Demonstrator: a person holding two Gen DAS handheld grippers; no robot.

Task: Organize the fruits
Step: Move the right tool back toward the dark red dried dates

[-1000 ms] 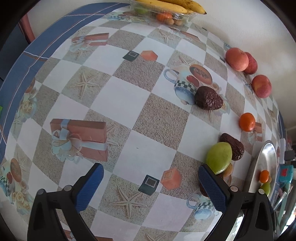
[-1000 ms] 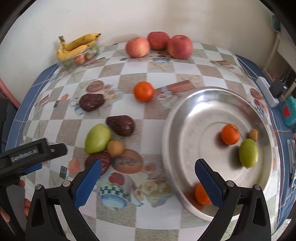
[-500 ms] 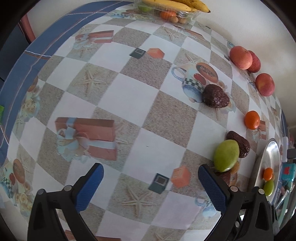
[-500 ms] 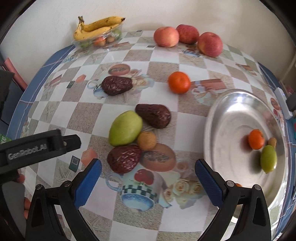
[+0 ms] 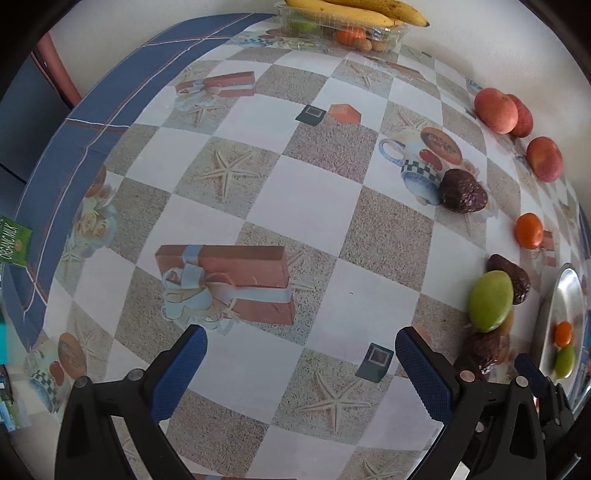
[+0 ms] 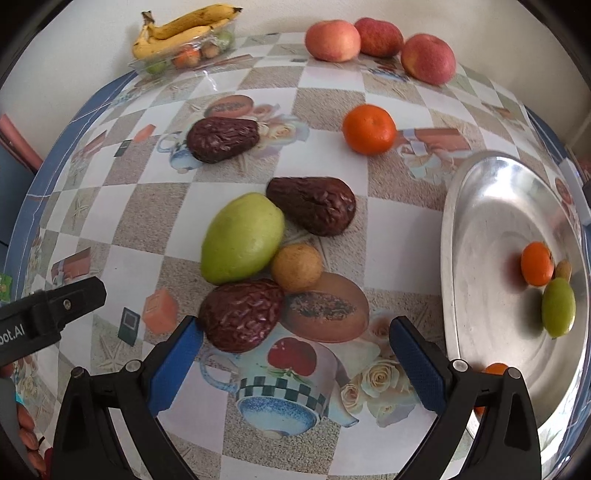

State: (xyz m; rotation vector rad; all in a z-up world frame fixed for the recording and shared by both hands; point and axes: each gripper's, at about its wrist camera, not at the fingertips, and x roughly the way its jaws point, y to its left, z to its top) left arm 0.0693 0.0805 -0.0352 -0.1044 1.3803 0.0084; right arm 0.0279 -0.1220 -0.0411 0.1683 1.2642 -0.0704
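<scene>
Wrinkled dark-brown fruit (image 6: 242, 314), smooth steel tray (image 6: 476, 258)

orange (image 6: 494, 369) mostly hidden behind right gripper (image 6: 295, 354), plate (image 6: 480, 258) cut off

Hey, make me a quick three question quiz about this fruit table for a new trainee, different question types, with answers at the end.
1. True or false: the right gripper is shut on a fruit.
2. How many apples sit by the far wall?
3. Which touches the large green fruit? A) the loose orange B) the small tan fruit C) the bananas

Key: 1 false, it is open and empty. 2 three. 3 B.
</scene>
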